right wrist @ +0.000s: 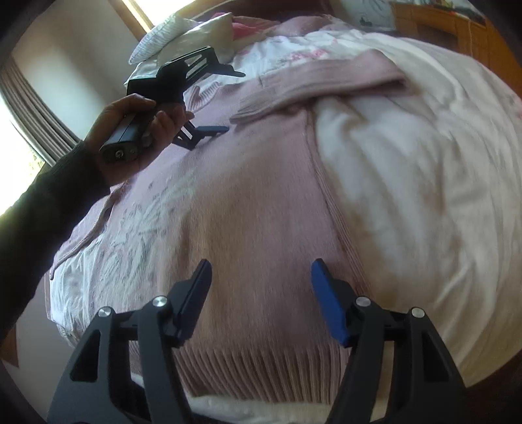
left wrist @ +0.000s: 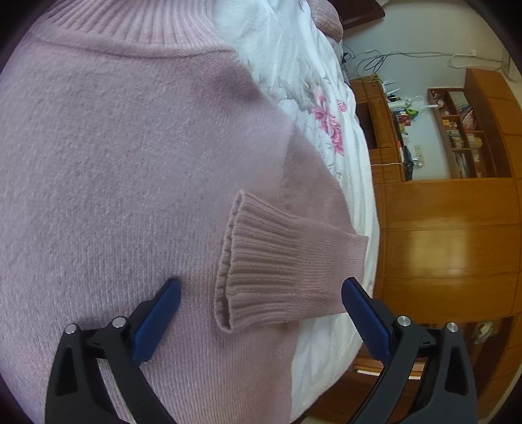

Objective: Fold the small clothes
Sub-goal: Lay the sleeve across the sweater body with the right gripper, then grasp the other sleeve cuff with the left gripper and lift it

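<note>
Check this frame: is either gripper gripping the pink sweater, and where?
Nothing is held. The left gripper is open beside the folded-in sleeve cuff; the right gripper is open over the sweater near its hem.

Both wrist views look down, close, onto one sweater [left wrist: 130, 163].

Pink knit sweater [left wrist: 130, 163], spread flat over a white quilt [left wrist: 293, 65] with a pink flower print; ribbed collar [left wrist: 130, 22] at the top of the view. One sleeve [left wrist: 303, 228] folded across the body, its ribbed cuff [left wrist: 257, 277] lying on the sweater front. Left gripper [left wrist: 261, 290]: black frame, blue fingers [left wrist: 160, 313] spread wide, one on each side of the cuff, nothing held. Beyond the quilt edge: wooden cabinets [left wrist: 450, 244], cluttered shelves [left wrist: 463, 137], cables [left wrist: 391, 58] on the wall.
</note>
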{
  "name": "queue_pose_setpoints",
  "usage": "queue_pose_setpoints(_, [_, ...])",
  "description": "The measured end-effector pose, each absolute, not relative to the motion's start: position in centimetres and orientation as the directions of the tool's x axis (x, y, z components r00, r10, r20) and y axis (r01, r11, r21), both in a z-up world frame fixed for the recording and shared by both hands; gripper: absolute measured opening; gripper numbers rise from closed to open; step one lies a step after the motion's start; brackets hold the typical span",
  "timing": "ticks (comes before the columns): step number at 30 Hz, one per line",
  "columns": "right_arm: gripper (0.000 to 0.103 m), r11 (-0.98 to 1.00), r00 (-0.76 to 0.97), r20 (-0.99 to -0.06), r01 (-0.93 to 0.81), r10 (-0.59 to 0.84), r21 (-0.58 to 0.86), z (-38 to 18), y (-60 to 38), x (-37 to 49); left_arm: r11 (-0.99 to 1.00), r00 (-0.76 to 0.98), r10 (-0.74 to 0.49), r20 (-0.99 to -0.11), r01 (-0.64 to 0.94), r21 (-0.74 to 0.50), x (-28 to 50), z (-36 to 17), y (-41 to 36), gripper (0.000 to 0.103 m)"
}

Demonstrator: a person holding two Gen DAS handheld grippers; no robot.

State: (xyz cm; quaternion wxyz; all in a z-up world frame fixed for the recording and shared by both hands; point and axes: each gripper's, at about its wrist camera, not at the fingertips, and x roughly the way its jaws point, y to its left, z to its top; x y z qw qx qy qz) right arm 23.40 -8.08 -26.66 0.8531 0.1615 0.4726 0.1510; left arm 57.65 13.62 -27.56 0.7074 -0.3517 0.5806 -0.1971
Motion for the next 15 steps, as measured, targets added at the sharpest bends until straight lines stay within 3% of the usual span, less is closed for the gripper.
queue_pose_setpoints(3, [0.064,0.880,0.499,-0.752,-0.048,0.430,0.472,-27.1,-9.6,21.5,0.718,0.232,-0.657,-0.717,-0.099,-0.689,58.2,-27.2,12.3,0.094])
queue_pose_setpoints(4, [0.064,0.874,0.503,-0.747,-0.037,0.435,0.484,-27.1,-9.9,21.2,0.733,0.222,-0.645,-0.731,-0.092,-0.674,58.3,-27.1,11.9,0.068])
queue_pose_setpoints(5, [0.065,0.868,0.508,-0.741,-0.027,0.440,0.496,-26.9,-10.2,21.0,0.750,0.202,-0.629,-0.751,-0.098,-0.655,58.5,-27.3,11.7,0.021])
queue_pose_setpoints(6, [0.066,0.862,0.515,-0.734,-0.022,0.444,0.506,-26.6,-10.3,20.9,0.756,0.193,-0.621,-0.760,-0.109,-0.645,58.5,-27.4,11.8,0.008])
queue_pose_setpoints(10, [0.067,0.852,0.546,-0.706,-0.027,0.450,0.522,-25.4,-10.2,20.2,0.765,0.220,-0.601,-0.768,-0.120,-0.633,58.2,-26.7,12.3,0.006])
queue_pose_setpoints(15, [0.067,0.837,0.563,-0.679,-0.043,0.472,0.546,-24.6,-10.1,19.7,0.753,0.277,-0.620,-0.734,-0.053,-0.656,57.4,-21.6,13.7,0.005])
